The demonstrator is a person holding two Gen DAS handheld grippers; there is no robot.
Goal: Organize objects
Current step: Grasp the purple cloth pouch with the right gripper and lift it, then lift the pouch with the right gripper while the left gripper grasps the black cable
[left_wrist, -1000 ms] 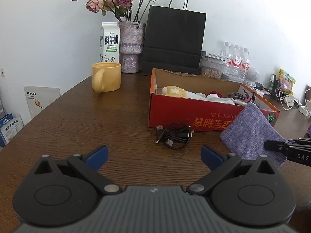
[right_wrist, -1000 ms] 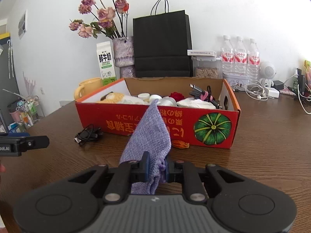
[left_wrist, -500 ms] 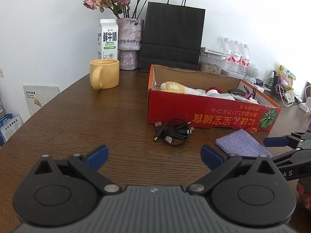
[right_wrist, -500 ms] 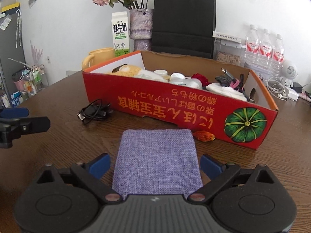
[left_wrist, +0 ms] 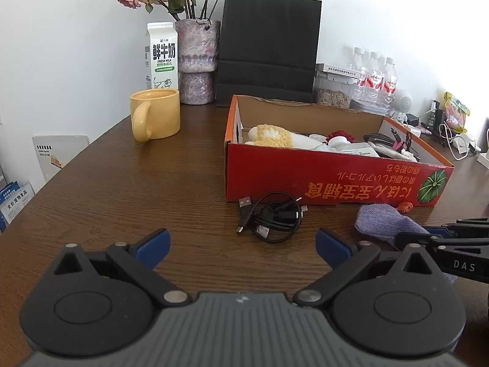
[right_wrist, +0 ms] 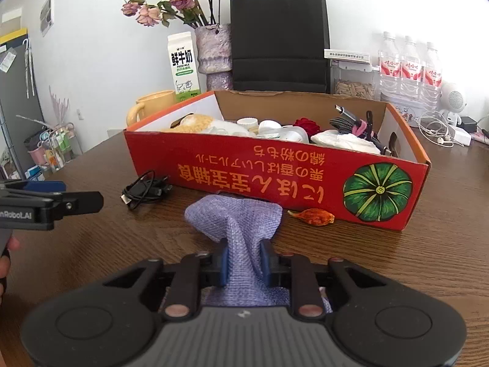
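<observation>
Purple woven cloth, coarse weave, bunched up, lies on bench just in front of red box, near end pinched. Black USB cable coiled on bench nearby, also in front of box. Box open-top, holds yellow-white plush, white caps, red flower, black cables, white tissue. Right gripper fingers just closed, clamped on cloth. Left gripper fingers wide apart, nothing betw them, above bare bench.
</observation>
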